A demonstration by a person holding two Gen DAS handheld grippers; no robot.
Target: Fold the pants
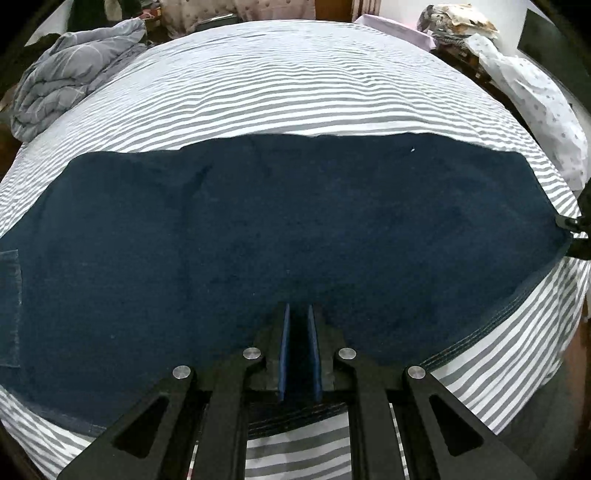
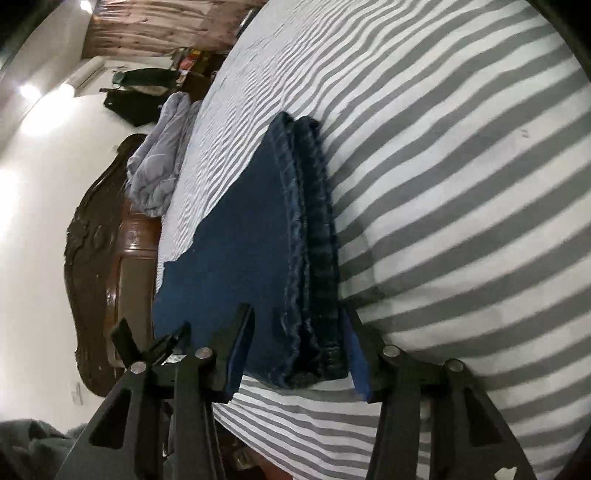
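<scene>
Dark blue denim pants [image 1: 277, 229] lie folded lengthwise across the grey-and-white striped bed [image 1: 295, 81]. My left gripper [image 1: 299, 310] sits at the pants' near edge, pointing steeply down, its blue pads almost together with denim pinched between them. At the far right end, my right gripper [image 1: 570, 232] holds the pants' end. In the right wrist view the stacked, stitched layers of the pants [image 2: 303, 258] fill the gap of the right gripper [image 2: 299, 350]. One finger lies on top of the cloth and the other under its edge.
A crumpled grey quilt [image 1: 62, 74] lies at the bed's far left corner. A white patterned pillow [image 1: 535, 110] and a heap of cloth [image 1: 454, 18] sit at the far right. A carved wooden headboard [image 2: 96, 258] and a white wall border the bed.
</scene>
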